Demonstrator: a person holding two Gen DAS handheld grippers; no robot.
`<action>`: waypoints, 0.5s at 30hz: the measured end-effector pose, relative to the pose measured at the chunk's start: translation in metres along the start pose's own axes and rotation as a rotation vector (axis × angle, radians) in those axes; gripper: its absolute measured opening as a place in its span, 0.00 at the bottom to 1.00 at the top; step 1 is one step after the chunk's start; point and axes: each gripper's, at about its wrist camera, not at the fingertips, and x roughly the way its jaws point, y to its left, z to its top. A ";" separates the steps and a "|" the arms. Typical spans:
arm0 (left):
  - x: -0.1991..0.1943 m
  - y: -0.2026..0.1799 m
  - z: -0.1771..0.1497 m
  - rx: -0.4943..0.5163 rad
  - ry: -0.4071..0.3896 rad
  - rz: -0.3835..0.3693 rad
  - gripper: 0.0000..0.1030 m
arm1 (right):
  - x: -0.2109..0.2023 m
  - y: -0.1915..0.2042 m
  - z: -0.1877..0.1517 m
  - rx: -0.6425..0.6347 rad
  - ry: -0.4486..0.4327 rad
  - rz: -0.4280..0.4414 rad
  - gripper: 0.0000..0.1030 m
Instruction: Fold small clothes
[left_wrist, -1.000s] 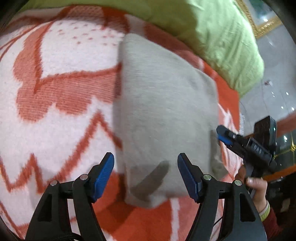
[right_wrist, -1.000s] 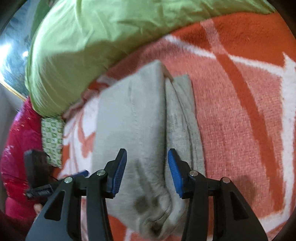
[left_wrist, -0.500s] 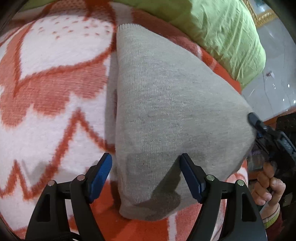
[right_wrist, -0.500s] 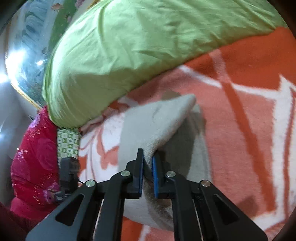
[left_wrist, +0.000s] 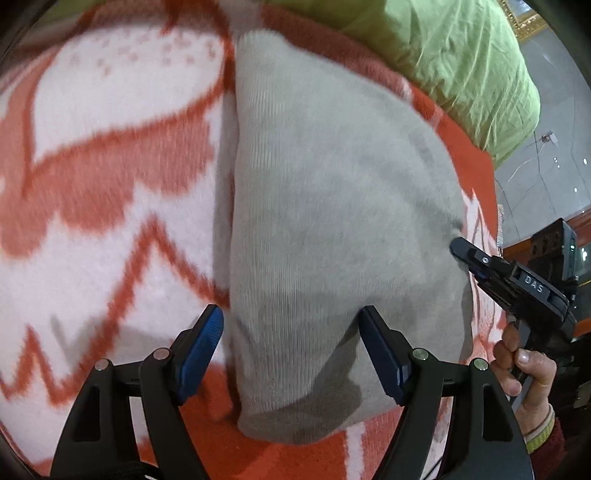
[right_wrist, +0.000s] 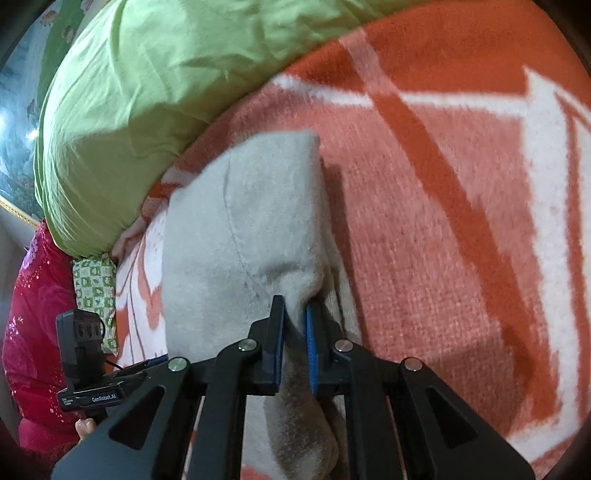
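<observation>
Right jaws: your right gripper (right_wrist: 294, 325) has a fold of the grey garment (right_wrist: 240, 236) between its blue pads, which press on the cloth from both sides; the gap is narrow and easing slightly wider.
Left jaws: your left gripper (left_wrist: 291, 350) stands wide, its pads apart on either side of the garment's near end, neither pad pressing on it.
Garment: the grey knit piece (left_wrist: 332, 221) lies lengthwise on the blanket, running from just in front of your left gripper to the far side near the pillow; its right edge is lifted where your right gripper (left_wrist: 460, 248) pinches it.
Lifted flap: in the right wrist view the raised part stands up off the blanket and casts a shadow to its right.
Blanket: orange and white patterned blanket (left_wrist: 103, 184) under the garment, spreading left and right of it.
Pillow: a green pillow (right_wrist: 155, 74) at the far side, just beyond the garment's far end.
Hand: your right hand (left_wrist: 524, 369) shows at the right edge, on the gripper's handle.
Beyond: a red sequinned cloth (right_wrist: 33, 314) lies at the far left in the right wrist view.
</observation>
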 end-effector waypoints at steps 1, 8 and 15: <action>-0.001 0.000 0.005 -0.002 -0.008 -0.001 0.74 | 0.000 0.005 0.002 -0.010 -0.014 -0.008 0.15; -0.002 0.007 0.043 -0.047 -0.035 -0.008 0.75 | 0.017 0.010 0.033 -0.010 -0.074 -0.015 0.57; 0.017 0.003 0.070 -0.032 -0.034 0.046 0.78 | 0.029 0.001 0.064 0.026 -0.100 -0.036 0.08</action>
